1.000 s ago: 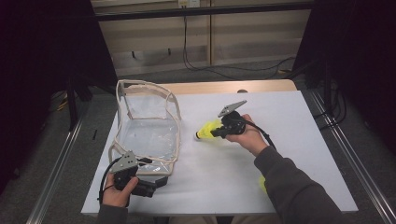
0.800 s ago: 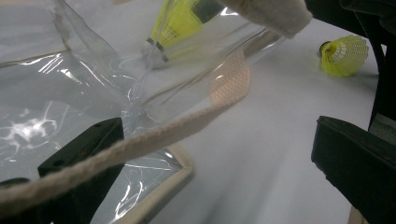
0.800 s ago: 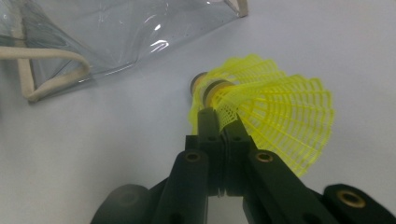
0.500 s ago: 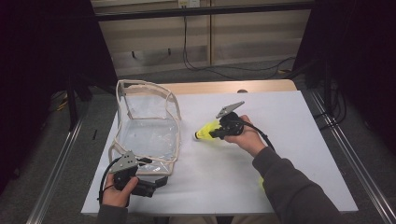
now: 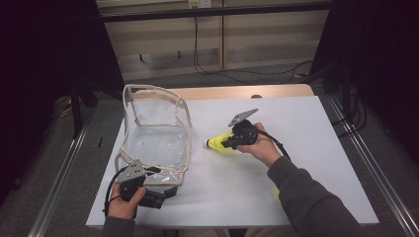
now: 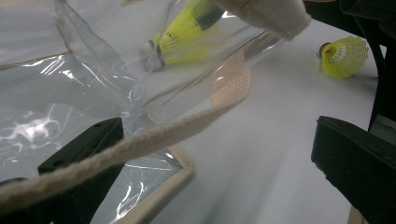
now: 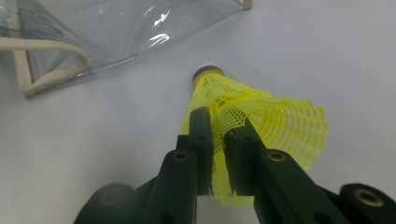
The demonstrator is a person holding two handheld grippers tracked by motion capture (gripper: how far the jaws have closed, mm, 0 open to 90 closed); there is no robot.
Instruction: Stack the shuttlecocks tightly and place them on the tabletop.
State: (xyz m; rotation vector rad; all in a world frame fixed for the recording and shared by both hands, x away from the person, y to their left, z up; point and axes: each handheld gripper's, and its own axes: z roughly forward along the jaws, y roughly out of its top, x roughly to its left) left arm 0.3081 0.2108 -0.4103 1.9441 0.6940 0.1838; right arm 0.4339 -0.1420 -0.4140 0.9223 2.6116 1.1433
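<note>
High view above my side looking forward-down, my two gripper views close, level, sharing the yellow mesh shuttlecock (image 7: 243,116) on the white table (image 5: 296,123)

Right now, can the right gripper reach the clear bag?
Probably yes: only bare table lies between the right gripper and the clear bag. Its fingers, just easing open, pinch a yellow shuttlecock.
</note>
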